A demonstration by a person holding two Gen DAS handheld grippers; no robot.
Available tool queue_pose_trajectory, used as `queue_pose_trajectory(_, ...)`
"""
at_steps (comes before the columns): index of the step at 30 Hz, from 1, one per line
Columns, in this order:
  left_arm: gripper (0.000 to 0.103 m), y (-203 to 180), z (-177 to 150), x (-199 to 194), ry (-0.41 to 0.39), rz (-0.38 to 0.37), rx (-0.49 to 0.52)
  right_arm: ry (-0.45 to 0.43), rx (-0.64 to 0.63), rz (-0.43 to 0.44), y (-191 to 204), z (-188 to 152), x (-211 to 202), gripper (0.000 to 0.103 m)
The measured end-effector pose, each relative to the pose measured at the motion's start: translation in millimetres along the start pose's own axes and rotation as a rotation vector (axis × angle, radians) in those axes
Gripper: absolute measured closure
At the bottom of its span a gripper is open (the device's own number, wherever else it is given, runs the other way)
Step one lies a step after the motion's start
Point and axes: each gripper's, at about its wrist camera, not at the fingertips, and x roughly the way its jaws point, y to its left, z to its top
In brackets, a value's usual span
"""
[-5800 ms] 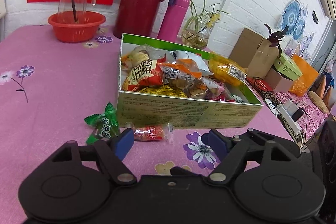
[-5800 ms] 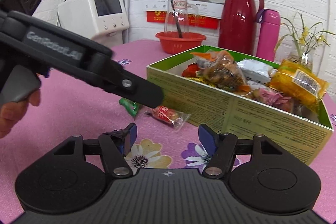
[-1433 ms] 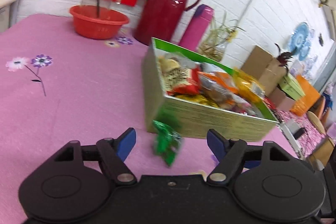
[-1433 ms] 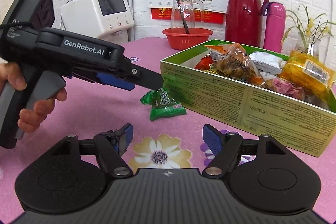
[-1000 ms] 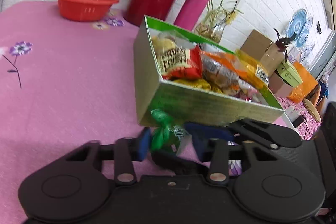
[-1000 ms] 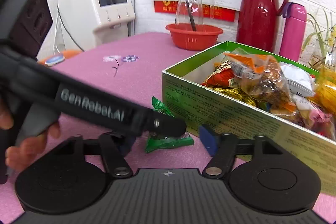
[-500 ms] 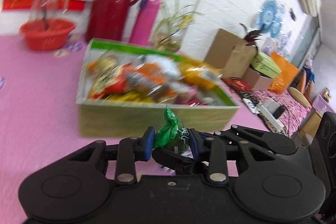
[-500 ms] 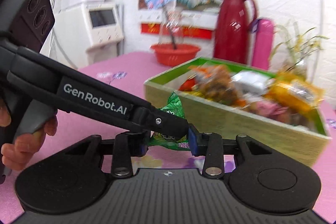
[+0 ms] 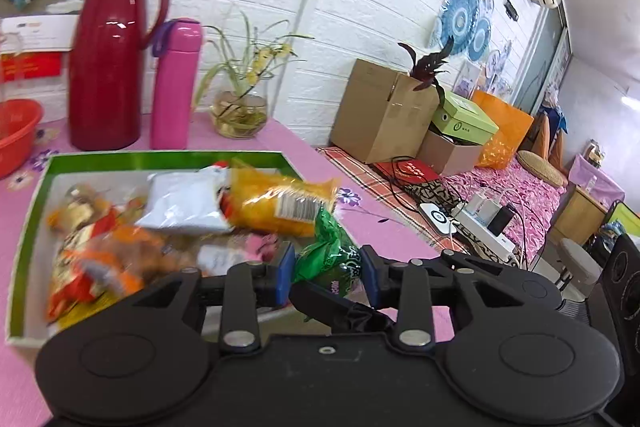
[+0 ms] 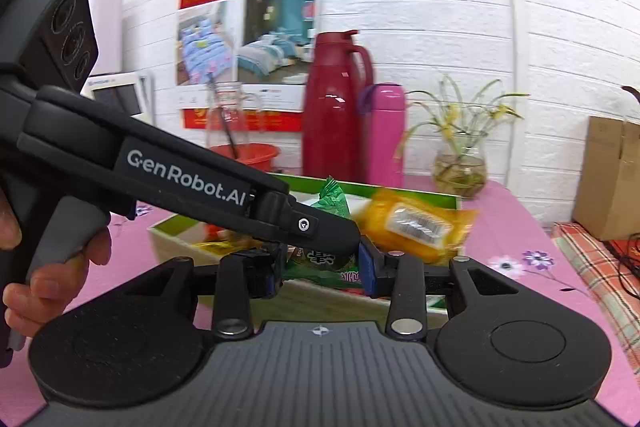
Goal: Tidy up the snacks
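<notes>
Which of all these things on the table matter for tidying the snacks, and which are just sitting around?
Part of the job:
green snack packet, held by both grippers
snack box
yellow snack bag

Just lying about:
red jug
pink flask
plant vase
red bowl

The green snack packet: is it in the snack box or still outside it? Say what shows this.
Outside: the green snack packet hangs above the green snack box, pinched by the left gripper and right gripper.

Green snack packet [image 9: 328,259]: crinkled wrapper, upright, lifted over box edge.
Snack box [image 9: 168,158]: green-rimmed, open, filled with mixed packets.
</notes>
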Motion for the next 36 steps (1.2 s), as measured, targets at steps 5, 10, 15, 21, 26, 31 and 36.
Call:
queue_pose_trajectory(5,0.07,1,6,23,0.019,-0.005,0.005,0.012,0.02,-0.015,-20,-2,12,0.039)
queue_pose_trajectory(10,0.029,8,4,34,0.019,0.028,-0.003,0.017,0.029,-0.015,-27,-10,25,0.036)
queue_pose_trajectory(15,0.015,9,-2,25,-0.05,0.087,-0.003,0.024,-0.018,-0.041,-23,-17,29,0.0)
queue_pose_trajectory(21,0.014,4,-6,9,-0.072,0.172,0.007,0.013,0.002,-0.043,-21,-12,19,0.0)
queue_pose_trajectory(26,0.014,2,-14,-20,-0.071,0.221,-0.038,0.014,-0.001,-0.06,-15,-7,-2,0.0)
queue_pose_trajectory(31,0.013,-5,-31,-50,-0.05,0.295,-0.091,0.027,-0.034,-0.094,-2,-9,-33,0.0)
queue_pose_trajectory(36,0.013,-10,-51,-75,-0.062,0.351,-0.127,0.057,-0.05,-0.108,10,-17,-60,0.0)
